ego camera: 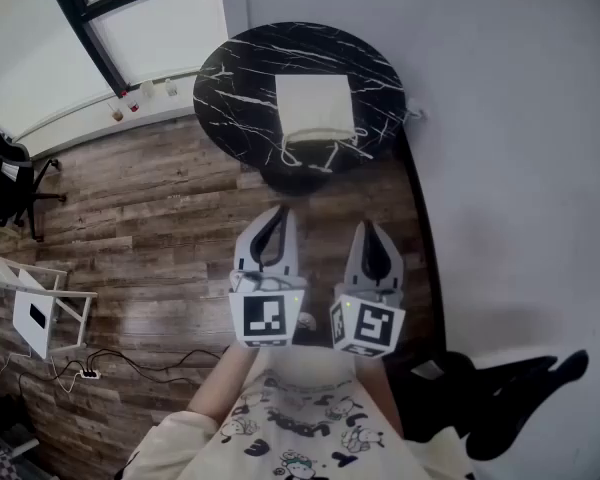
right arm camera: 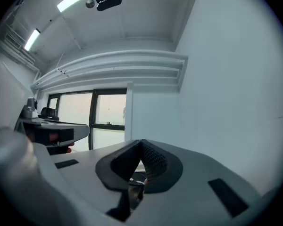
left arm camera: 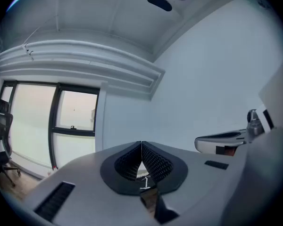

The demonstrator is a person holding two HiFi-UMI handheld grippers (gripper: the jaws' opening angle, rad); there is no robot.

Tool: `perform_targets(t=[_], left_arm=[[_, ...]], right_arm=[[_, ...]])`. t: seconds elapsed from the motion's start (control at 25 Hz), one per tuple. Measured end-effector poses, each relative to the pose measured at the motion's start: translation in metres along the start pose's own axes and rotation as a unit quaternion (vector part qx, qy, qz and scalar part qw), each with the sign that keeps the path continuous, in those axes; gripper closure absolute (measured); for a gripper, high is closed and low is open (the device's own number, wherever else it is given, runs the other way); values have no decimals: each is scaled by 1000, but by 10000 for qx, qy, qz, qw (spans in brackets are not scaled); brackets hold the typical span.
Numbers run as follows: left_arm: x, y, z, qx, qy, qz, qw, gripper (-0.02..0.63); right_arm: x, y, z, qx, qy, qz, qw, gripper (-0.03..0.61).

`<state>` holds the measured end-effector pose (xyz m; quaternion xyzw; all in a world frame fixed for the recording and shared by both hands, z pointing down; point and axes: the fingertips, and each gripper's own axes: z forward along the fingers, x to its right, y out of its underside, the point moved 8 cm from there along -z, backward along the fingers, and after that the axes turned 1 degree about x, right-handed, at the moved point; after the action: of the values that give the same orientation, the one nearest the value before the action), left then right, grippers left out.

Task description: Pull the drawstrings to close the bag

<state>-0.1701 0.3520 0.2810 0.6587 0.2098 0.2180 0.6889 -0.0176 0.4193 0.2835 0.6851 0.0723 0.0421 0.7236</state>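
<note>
A cream drawstring bag [ego camera: 316,108] lies flat on the round black marble table [ego camera: 235,78], its white cords [ego camera: 315,154] looped loose at the table's near edge. Both grippers hang side by side well short of the table, over the wooden floor. My left gripper [ego camera: 274,215] is shut with nothing in it, and my right gripper [ego camera: 372,228] is shut and empty too. In the left gripper view the ribbed pads [left arm camera: 152,163] meet tip to tip, aimed at the white wall. The right gripper view shows the same closed pads [right arm camera: 152,160].
A white wall [ego camera: 500,148] runs along the right, close to the table. Windows [ego camera: 150,28] with small bottles on the sill stand at the far left. A black office chair [ego camera: 5,178], a white rack [ego camera: 30,303] and floor cables [ego camera: 130,368] lie left.
</note>
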Motion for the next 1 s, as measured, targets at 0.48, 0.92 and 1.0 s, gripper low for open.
perform_targets(t=[0.48, 0.92, 1.0], left_arm=[[6, -2, 12, 104, 61, 98, 9999, 573], [17, 10, 27, -89, -26, -35, 10000, 572], [13, 15, 32, -141, -82, -79, 9998, 572]], right_arm=[[10, 2, 5, -16, 31, 22, 10000, 563], [24, 15, 12, -98, -75, -17, 9999, 561], [23, 21, 17, -143, -88, 5, 9999, 561]])
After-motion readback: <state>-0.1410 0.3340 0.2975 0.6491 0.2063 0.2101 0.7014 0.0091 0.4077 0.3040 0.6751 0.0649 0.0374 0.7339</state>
